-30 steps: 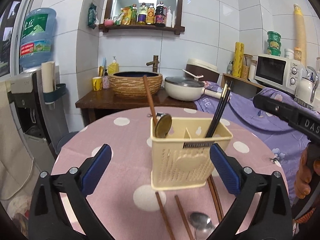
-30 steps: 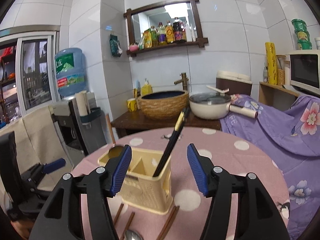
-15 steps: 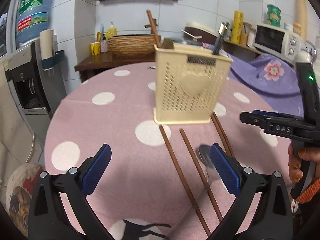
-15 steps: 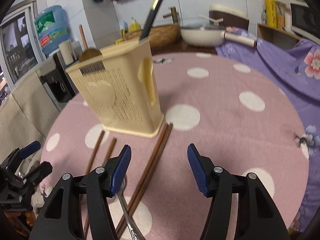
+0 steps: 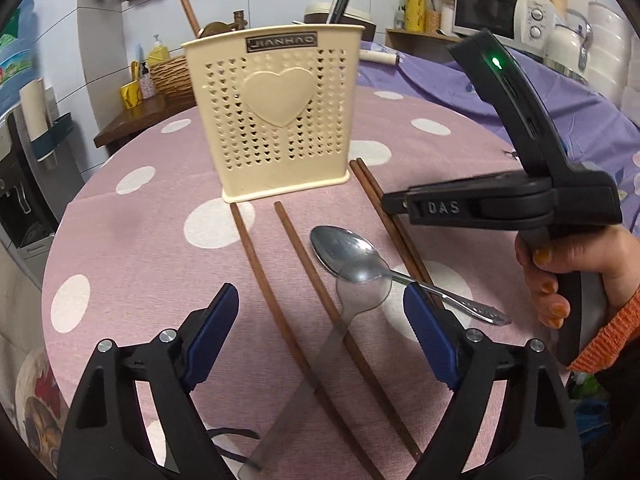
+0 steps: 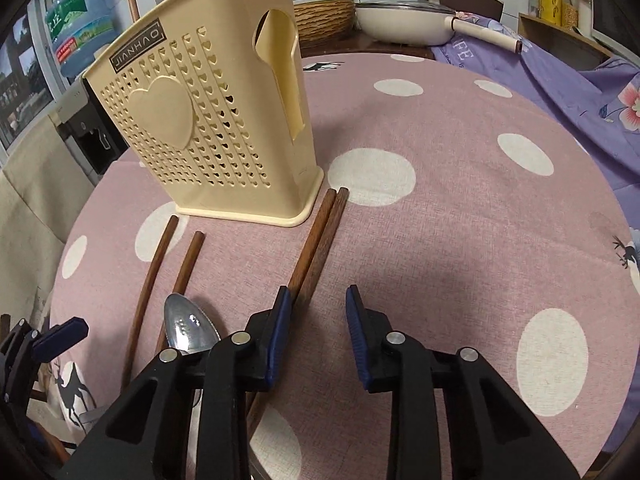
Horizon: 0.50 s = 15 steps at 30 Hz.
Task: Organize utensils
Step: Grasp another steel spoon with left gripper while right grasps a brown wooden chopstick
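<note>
Steel spoon (image 5: 350, 259) between the open left claw (image 5: 320, 316) tips, seemingly untouched.

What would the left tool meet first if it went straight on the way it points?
Likely the metal spoon lying between the left tool's open jaws on the table; beyond it stands the holder. Depth is uncertain.

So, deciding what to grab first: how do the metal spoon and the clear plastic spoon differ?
The metal spoon is shiny and opaque; the clear plastic spoon is see-through. The metal handle runs right, the plastic handle toward the camera across a brown chopstick. The metal bowl overlaps the plastic bowl. Both lie on the table.
</note>
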Motion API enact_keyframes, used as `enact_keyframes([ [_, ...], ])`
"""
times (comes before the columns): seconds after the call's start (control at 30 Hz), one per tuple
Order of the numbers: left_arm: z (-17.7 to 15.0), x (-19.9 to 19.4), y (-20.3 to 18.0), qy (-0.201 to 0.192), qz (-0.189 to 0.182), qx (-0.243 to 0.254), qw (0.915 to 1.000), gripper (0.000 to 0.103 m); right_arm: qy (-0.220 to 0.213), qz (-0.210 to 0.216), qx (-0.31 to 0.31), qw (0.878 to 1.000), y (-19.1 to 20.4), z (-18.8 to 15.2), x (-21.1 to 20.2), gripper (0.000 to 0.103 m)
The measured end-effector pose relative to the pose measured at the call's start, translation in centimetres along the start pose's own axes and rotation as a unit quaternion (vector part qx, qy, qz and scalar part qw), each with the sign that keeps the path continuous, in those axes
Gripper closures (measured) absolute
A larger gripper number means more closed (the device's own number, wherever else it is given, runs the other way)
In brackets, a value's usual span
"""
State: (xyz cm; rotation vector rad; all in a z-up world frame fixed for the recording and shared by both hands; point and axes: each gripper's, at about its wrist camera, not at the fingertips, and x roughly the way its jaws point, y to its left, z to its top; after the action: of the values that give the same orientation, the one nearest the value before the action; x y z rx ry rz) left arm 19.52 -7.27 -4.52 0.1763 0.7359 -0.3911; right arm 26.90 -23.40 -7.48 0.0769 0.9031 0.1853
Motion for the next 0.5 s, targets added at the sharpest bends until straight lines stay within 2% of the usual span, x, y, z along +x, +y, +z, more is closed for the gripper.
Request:
enact_keyframes([
  [0.07,-0.1,0.4,-0.4,0.004,0.003,0.007,1.0000,0.021,0.006,-0.007,0.000,1.000,0.0,0.3,0.1,0.076],
  [0.17,-0.1,0.9,-0.7,0.011,0.001,0.015,0.9998,0.028,0.017,-0.016,-0.001,1.000,0.0,1.0,0.7,0.076],
  [0.33,0.0,1.7,-1.7,0.018,0.003,0.034,0.9992,0.031,0.028,-0.039,-0.008,0.999,0.5,2.3,1.8,0.085],
  [0.5,0.4,2.7,-2.2,0.027,0.005,0.050,0.9984,0.038,0.033,-0.046,-0.003,0.998,0.4,3.2,2.5,0.089],
])
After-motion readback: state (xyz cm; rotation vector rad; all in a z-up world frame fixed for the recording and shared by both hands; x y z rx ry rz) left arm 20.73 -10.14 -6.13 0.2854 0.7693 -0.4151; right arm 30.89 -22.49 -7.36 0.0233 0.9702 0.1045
